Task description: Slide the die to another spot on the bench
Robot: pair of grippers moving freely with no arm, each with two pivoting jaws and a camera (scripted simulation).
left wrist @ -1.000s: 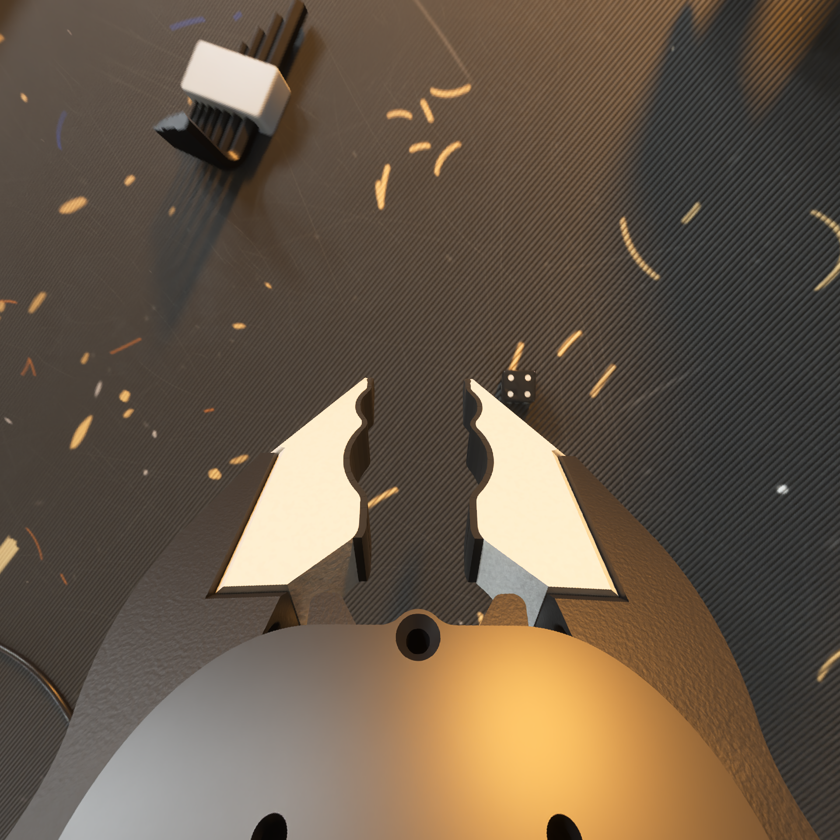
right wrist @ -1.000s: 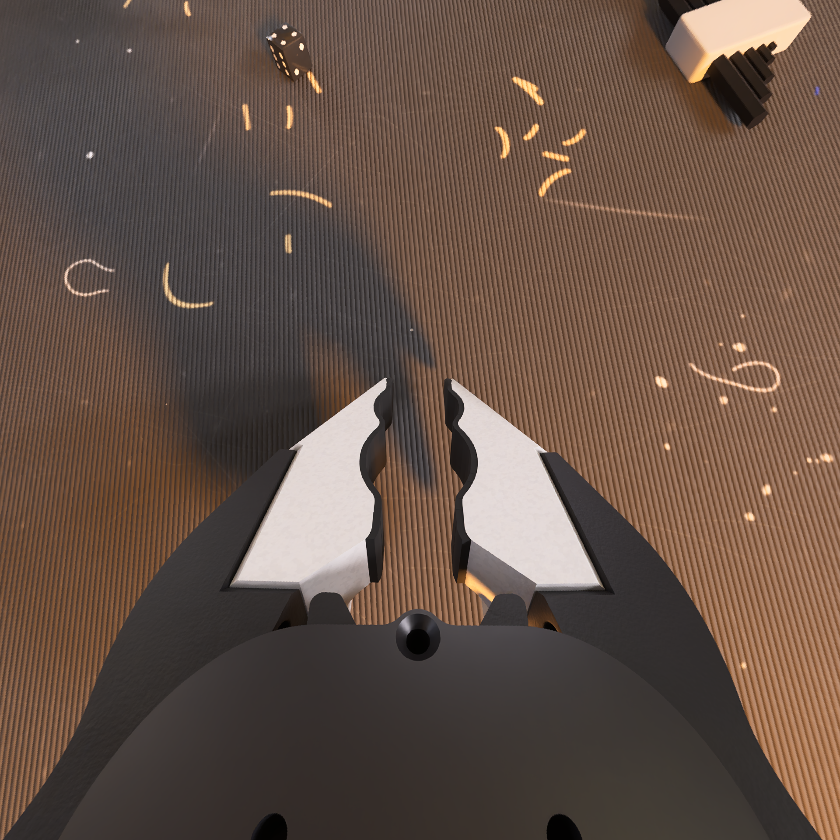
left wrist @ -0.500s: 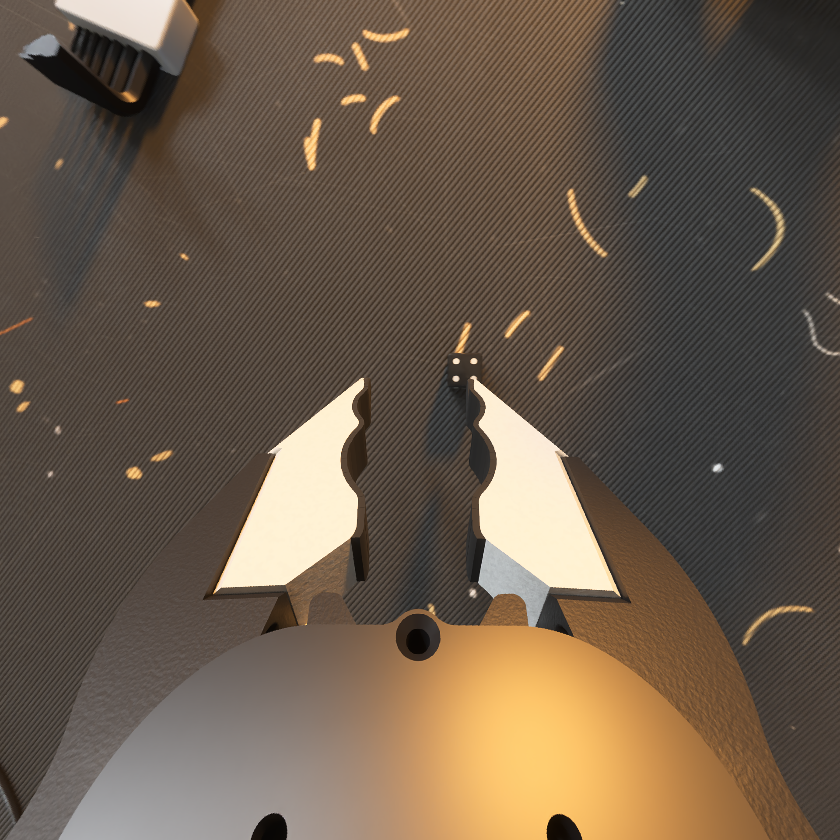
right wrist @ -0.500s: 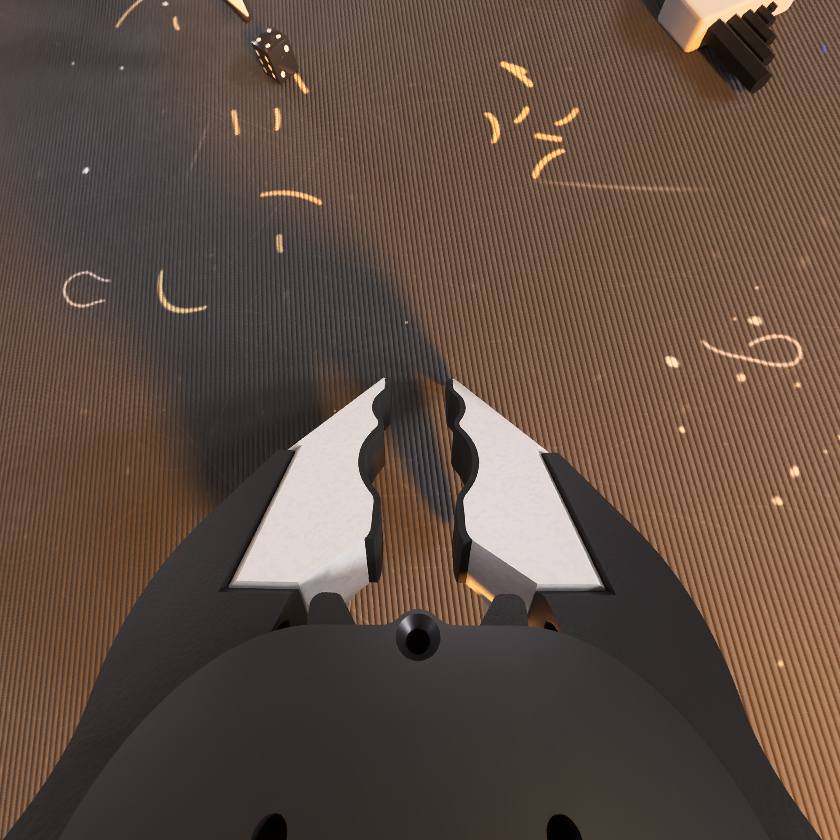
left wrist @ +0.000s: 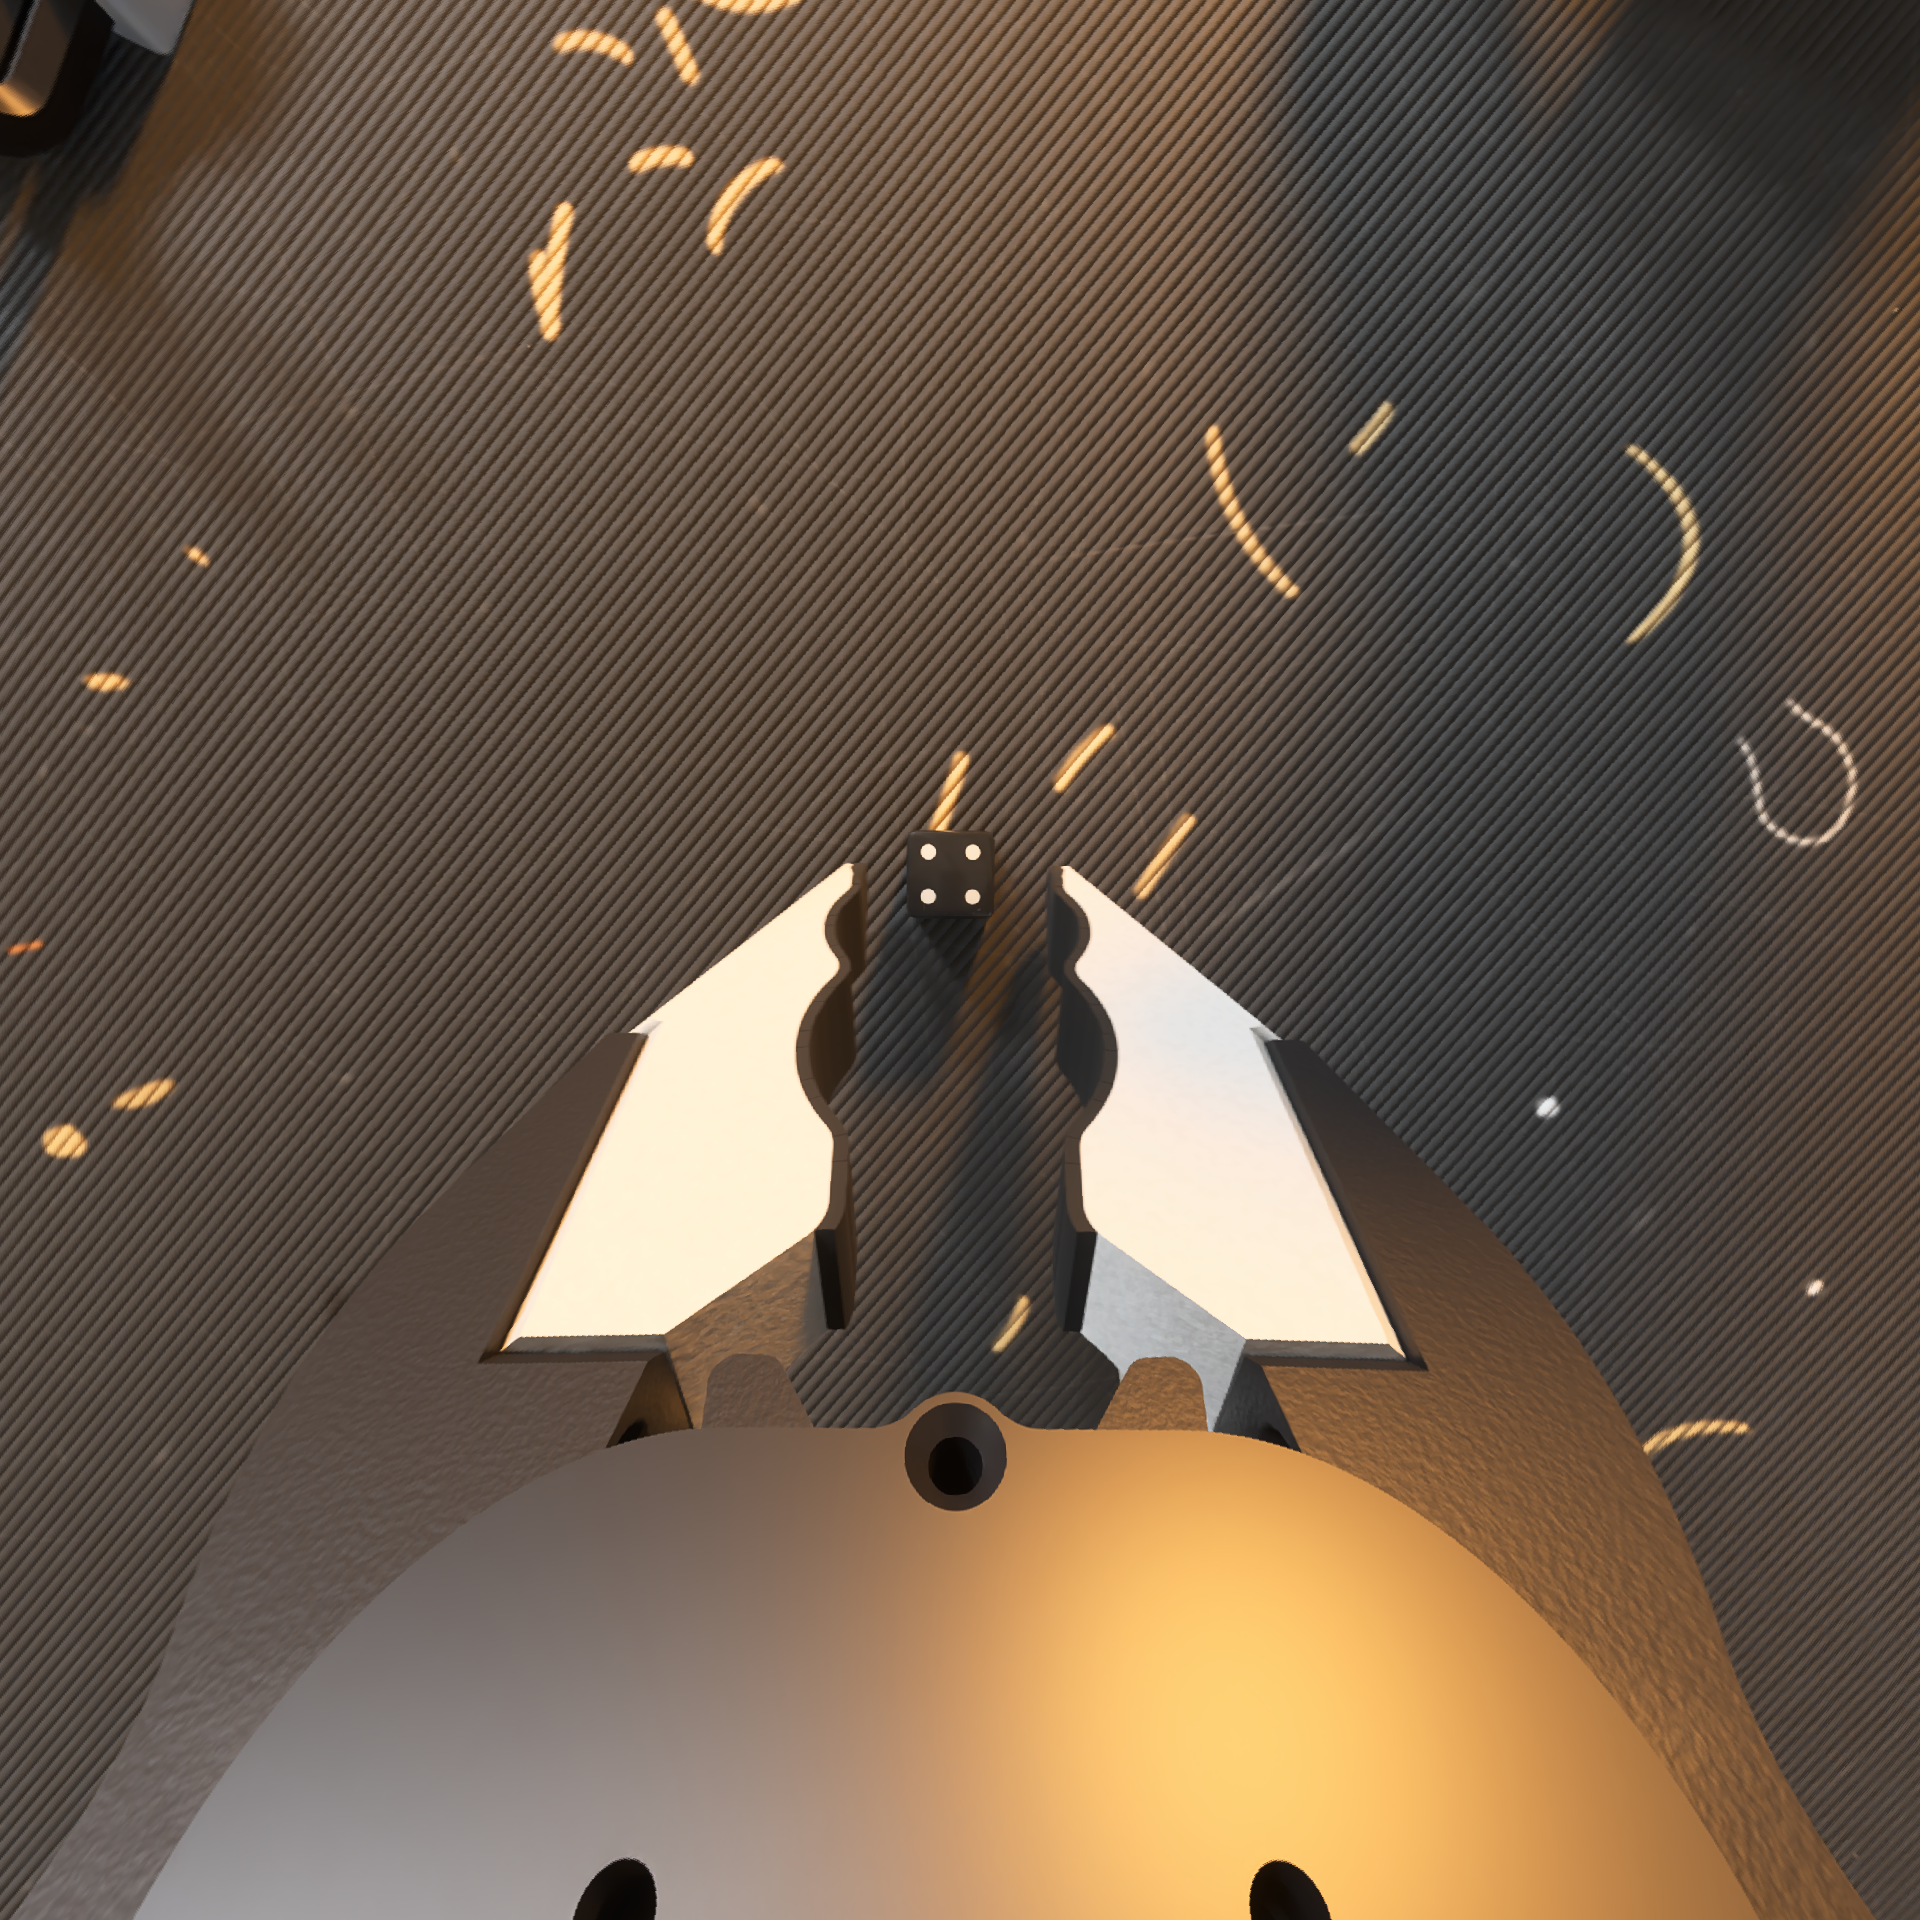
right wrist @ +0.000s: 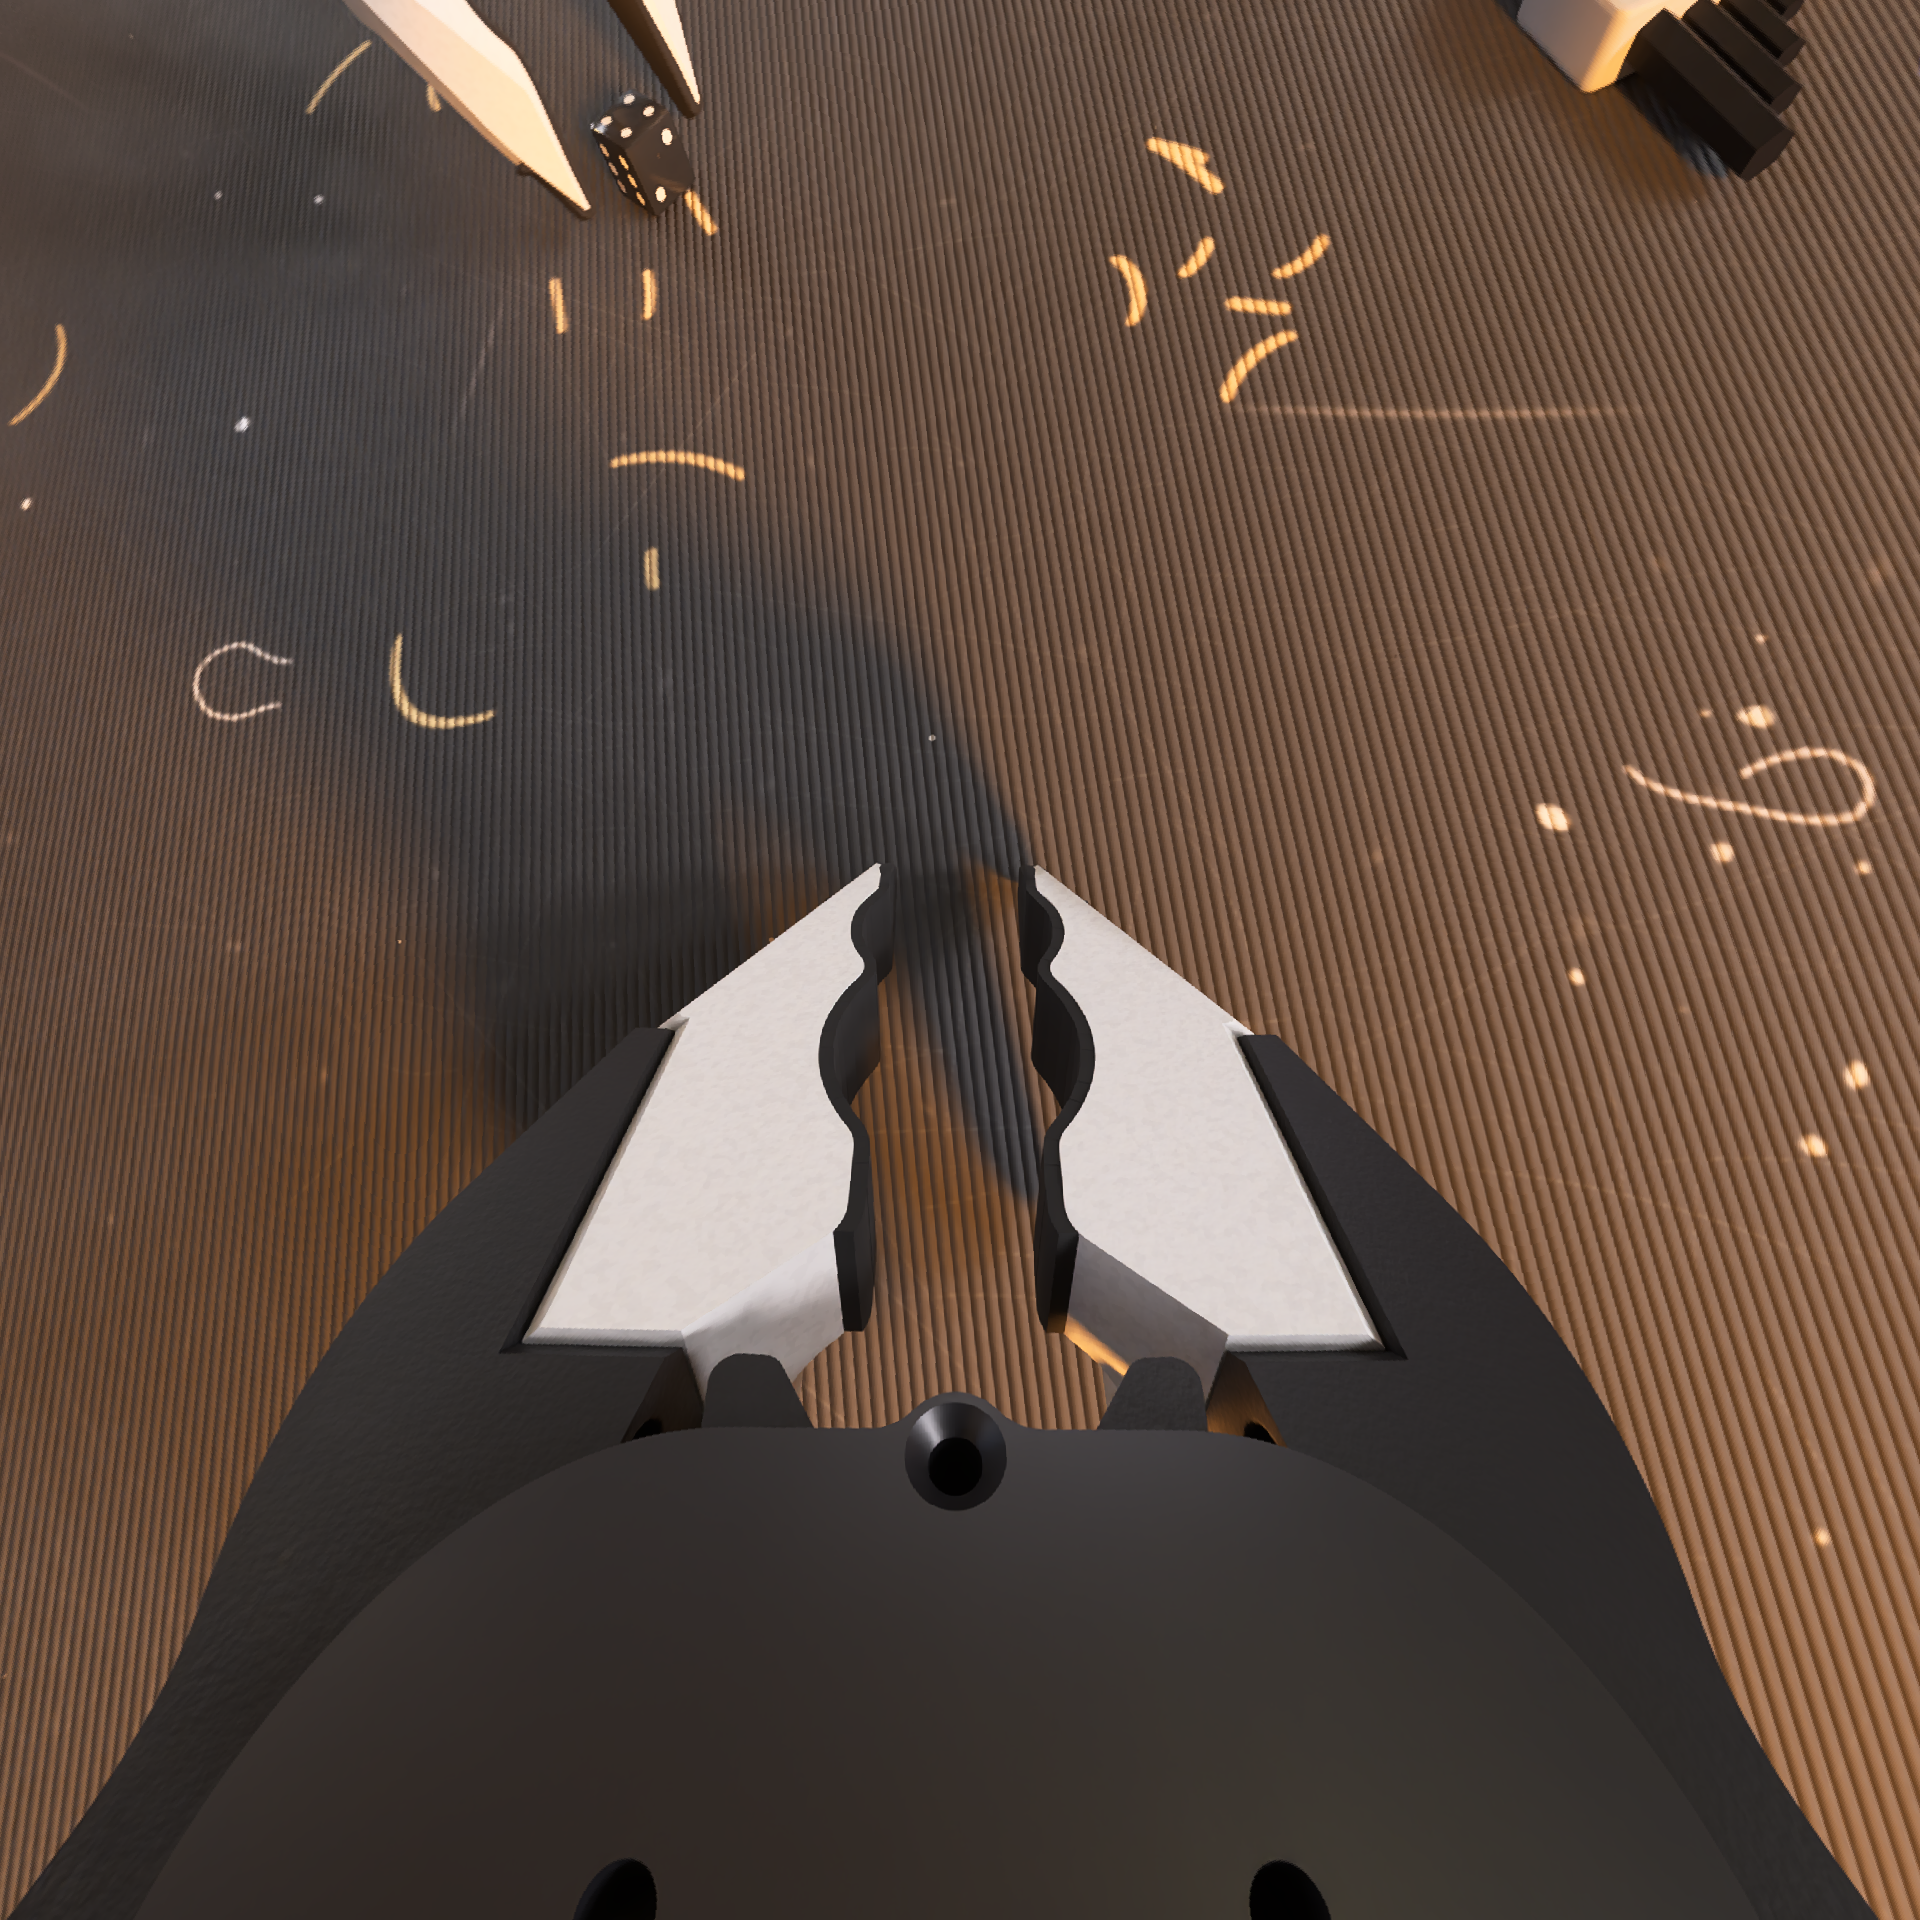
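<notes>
Left gripper (left wrist: 954, 878): jaws parted, nothing clamped. The die (left wrist: 950, 875) sits on the bench (left wrist: 416, 520) in the gap at the fingertips, slightly nearer the finger on the left of the left wrist view; no contact with either finger can be confirmed. Its top face shows four pale pips. The die is black and lies flat on the surface.

In the right wrist view the same gripper (right wrist: 636, 156) enters at 11 o'clock, its two pale fingers (right wrist: 488, 94) angled down to the bench with the die (right wrist: 642, 154) between them, just beside the longer-seeming finger.

Right gripper (right wrist: 954, 878): jaws apart with a narrower gap, holding nothing, poised above bare bench (right wrist: 1455, 1039) well apart from the die. A dark shadow falls across the surface ahead of its tips, running toward 11 o'clock.

Surroundings: the bench is dark and finely ribbed, strewn with pale orange curved marks and specks. A white block on a black finned base (right wrist: 1662, 62) lies at 1 o'clock in the right wrist view, cut by the frame edge. In the left wrist view a dark object with a pale part (left wrist: 42, 73) shows at 10 o'clock, mostly out of frame; its identity cannot be determined there.
</notes>
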